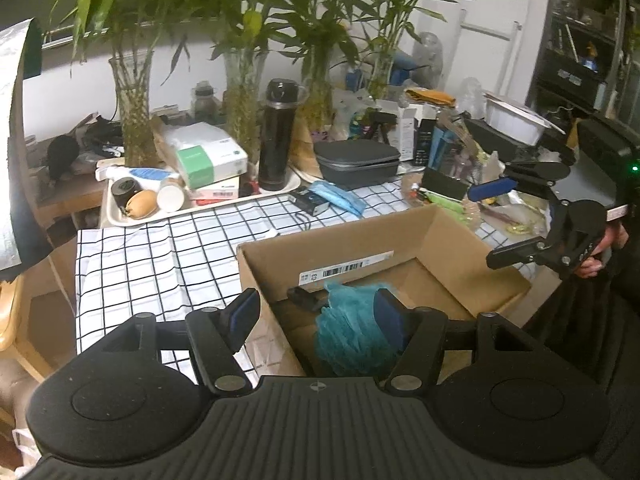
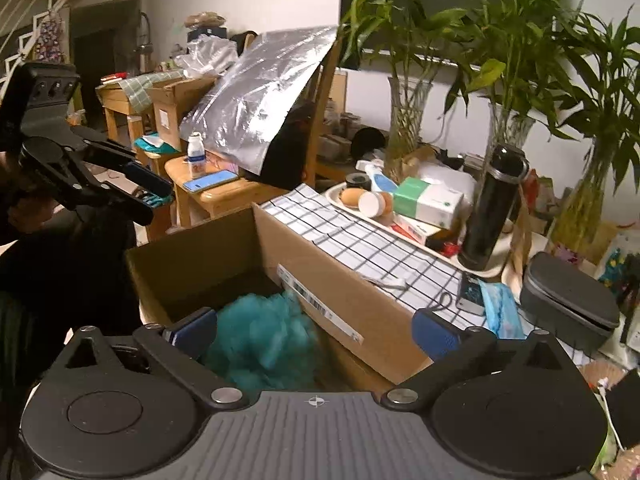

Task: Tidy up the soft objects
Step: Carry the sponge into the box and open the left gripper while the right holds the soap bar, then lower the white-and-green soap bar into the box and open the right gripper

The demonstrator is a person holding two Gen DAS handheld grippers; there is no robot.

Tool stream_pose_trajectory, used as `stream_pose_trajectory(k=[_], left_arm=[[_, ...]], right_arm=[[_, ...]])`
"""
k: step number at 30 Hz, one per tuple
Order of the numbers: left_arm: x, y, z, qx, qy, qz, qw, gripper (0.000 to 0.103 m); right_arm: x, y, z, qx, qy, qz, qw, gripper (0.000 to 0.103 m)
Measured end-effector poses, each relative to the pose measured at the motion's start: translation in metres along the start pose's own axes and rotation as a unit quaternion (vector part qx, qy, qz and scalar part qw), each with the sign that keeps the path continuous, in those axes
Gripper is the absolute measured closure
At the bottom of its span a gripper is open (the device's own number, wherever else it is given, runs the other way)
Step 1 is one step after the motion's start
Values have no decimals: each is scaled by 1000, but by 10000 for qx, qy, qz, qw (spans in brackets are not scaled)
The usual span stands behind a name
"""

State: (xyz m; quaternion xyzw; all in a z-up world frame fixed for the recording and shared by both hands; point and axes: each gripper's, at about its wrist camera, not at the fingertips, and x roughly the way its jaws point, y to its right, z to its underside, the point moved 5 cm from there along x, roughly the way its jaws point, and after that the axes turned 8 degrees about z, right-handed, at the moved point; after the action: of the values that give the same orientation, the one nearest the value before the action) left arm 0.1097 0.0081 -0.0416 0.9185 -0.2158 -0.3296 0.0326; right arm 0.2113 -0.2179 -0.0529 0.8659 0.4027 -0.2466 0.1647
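Both sets of jaws stand apart with nothing clamped between them. My left gripper (image 1: pixel 316 312) hangs over the near left corner of the box (image 1: pixel 436 236), its left pad outside the cardboard wall above the checked cloth (image 1: pixel 160 264), its right pad inside, just beside the teal loofah (image 1: pixel 352 336). I cannot tell whether that pad touches the mesh. My right gripper (image 2: pixel 316 330) is spread wider: one pad sits inside the box beside the loofah (image 2: pixel 264 344), the other beyond the long labelled wall, above the cloth. From the left wrist view, my right gripper (image 1: pixel 496 224) hovers over the box's right rim, one jaw high, one low.

The loofah lies on the box floor, bunched into the near corner against the wall. A small dark thing lies beside it; I cannot make out what it is. The rest of the floor toward the far wall is bare cardboard.

Room around the box: the cloth to its left is open up to the tray (image 1: pixel 120 216). Behind the box a blue packet (image 1: pixel 340 196) and a grey case (image 1: pixel 356 160) crowd the desk, and a black flask (image 1: pixel 278 136) stands on the tray's right end.
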Motion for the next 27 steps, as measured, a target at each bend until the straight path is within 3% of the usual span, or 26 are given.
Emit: stream_pose_trajectory(k=[21, 27], left_arm=[[17, -7, 4, 37, -236, -491, 9985, 39], [20, -11, 4, -32, -193, -536, 9984, 29]], right_arm=[[31, 12, 17, -37, -902, 704, 9934, 0], [36, 20, 21, 68, -1057, 980, 9895, 0]])
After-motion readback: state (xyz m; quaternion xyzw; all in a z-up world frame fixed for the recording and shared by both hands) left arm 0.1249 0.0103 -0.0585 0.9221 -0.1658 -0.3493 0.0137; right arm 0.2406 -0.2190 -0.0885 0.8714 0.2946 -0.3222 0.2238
